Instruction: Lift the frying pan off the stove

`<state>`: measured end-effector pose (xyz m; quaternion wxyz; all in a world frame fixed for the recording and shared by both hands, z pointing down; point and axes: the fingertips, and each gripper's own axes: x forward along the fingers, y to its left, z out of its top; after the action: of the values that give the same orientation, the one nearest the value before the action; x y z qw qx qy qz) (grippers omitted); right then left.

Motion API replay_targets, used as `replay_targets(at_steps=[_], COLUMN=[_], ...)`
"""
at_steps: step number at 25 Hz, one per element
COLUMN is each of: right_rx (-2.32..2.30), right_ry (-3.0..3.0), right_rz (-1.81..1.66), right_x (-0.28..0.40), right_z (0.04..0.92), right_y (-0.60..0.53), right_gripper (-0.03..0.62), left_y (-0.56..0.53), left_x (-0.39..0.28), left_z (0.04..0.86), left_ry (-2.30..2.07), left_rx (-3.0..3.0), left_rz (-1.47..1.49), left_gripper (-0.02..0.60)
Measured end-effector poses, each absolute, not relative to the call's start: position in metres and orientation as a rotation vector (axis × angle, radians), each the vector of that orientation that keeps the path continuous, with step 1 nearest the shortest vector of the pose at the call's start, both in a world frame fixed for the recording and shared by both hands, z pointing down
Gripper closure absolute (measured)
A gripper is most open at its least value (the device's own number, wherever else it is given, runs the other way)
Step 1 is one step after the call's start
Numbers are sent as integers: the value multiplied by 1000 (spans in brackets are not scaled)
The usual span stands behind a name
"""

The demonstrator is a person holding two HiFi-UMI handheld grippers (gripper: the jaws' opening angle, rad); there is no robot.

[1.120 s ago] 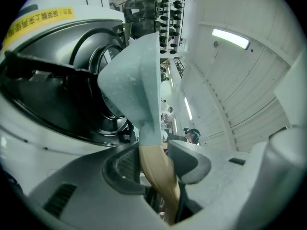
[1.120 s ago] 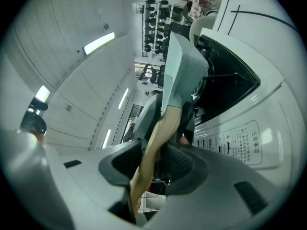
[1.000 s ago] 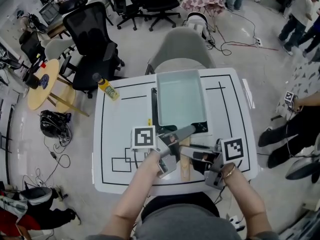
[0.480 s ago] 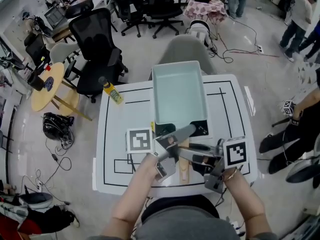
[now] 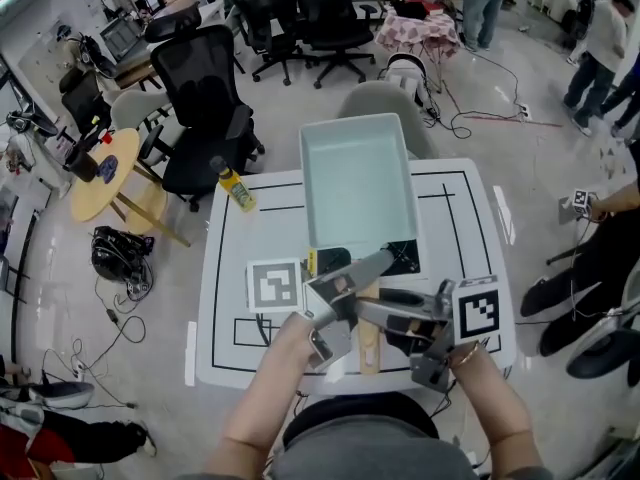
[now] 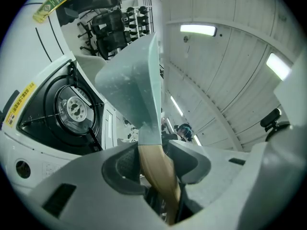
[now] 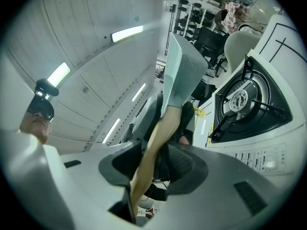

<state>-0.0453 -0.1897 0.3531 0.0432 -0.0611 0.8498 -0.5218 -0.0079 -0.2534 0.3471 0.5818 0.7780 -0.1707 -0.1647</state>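
Wooden handle [image 5: 368, 348] between converging hand-held grippers [image 5: 345, 306] [image 5: 392, 320]

Grey top [image 5: 370, 455], thin bangle [image 5: 461, 349] at the right wrist; left gripper [image 5: 360, 280] and right gripper [image 5: 382, 306] both grey, with black-and-white marker cubes [image 5: 274, 286].

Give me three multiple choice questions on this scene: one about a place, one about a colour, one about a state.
1. Where is the yellow bottle? A. on the floor B. on a chair C. on the table, far left corner
2. What colour is the pan's handle? A. black B. tan wood C. red
3. The pan is: A. held above the burner by the left gripper and right gripper B. resting on it C. upside down
C, it lies at the table's edge; B, tan wood shows between the jaws; A, the burner sits bare.
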Motion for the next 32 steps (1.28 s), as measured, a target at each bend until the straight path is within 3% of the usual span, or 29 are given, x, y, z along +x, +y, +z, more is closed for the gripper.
replay_targets(at_steps=[32], right_rx=[-182], right_ry=[2607], right_rz=[-1552], right_x=[-43], right_z=[342], right_y=[-171], right_gripper=[434], left_y=[-234], left_x=[-5], left_z=[334], left_ry=[-401], left_rx=[1850], left_rz=[-389], left_gripper=[425])
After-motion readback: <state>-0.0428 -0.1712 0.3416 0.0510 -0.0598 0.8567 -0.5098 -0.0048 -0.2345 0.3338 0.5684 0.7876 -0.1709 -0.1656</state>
